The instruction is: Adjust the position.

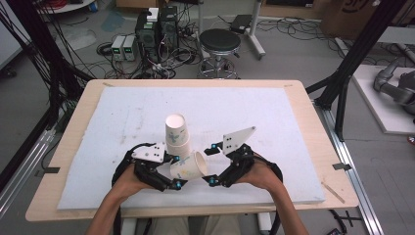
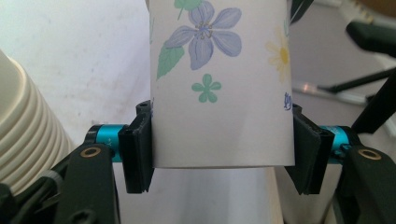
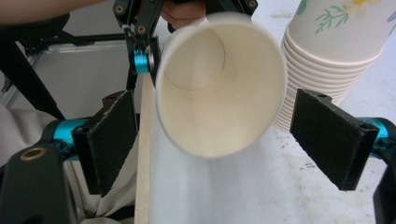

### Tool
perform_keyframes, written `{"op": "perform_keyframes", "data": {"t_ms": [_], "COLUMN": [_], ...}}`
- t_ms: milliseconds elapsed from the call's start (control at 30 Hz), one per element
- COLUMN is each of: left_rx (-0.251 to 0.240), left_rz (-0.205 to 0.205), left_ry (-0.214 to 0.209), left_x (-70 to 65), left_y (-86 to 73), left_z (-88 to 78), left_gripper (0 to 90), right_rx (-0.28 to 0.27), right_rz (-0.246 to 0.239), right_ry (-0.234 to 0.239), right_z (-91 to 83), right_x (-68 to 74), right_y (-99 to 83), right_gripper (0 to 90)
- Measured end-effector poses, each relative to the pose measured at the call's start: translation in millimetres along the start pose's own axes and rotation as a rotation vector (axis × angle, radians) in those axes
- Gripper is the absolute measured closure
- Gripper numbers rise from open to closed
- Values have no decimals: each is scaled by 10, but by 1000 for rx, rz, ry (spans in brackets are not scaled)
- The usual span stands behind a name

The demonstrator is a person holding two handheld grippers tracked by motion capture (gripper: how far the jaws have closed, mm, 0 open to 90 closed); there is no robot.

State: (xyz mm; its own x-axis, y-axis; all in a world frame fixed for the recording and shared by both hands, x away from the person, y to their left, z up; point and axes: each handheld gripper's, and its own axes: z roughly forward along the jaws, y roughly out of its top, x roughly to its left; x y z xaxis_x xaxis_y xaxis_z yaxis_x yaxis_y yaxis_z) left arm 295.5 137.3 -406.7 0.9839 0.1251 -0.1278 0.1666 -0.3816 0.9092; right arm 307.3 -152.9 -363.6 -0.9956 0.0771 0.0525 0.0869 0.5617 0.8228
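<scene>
white foam covers the table [image 1: 73, 147], with a stack [image 1: 176, 133] of upturned cups at its middle. my left gripper [image 1: 169, 171] is clamped on one floral cup [image 1: 188, 166], held on its side just beside the stack, mouth toward my right gripper [image 1: 215, 164], whose jaws stand apart around the rim without touching. i judge this a handover: next, close the right on the rim, then let go with the left.

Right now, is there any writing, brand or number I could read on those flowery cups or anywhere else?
None can be read.
Paper cup in the left tool: small blue mark at its right edge, too cut off to read; otherwise flowers.
Cup stack: flower prints, no words.
Cardboard box: dark print, too blurred.
</scene>
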Motion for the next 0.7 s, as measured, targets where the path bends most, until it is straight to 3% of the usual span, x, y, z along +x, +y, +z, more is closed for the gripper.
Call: {"op": "perform_keyframes", "data": {"t_ms": [167, 367, 533, 700], "left_rx": [-108, -167, -177, -225], "left_rz": [-7, 4, 17, 24], "left_ry": [-18, -15, -18, -26], "left_x": [25, 28, 17, 8], "left_y": [-52, -42, -33, -40], "left_z": [-12, -15, 7, 57], "left_gripper": [358, 358, 357, 357], "right_rx": [-68, -111, -131, -163], "right_rz": [20, 35, 51, 49], "right_ry": [-2, -4, -1, 14], "right_z": [-20, -22, 3, 32], "right_x": [8, 17, 26, 36], "right_y": [-122, -195, -245, -267], "right_gripper": [155, 155, 155, 155]}}
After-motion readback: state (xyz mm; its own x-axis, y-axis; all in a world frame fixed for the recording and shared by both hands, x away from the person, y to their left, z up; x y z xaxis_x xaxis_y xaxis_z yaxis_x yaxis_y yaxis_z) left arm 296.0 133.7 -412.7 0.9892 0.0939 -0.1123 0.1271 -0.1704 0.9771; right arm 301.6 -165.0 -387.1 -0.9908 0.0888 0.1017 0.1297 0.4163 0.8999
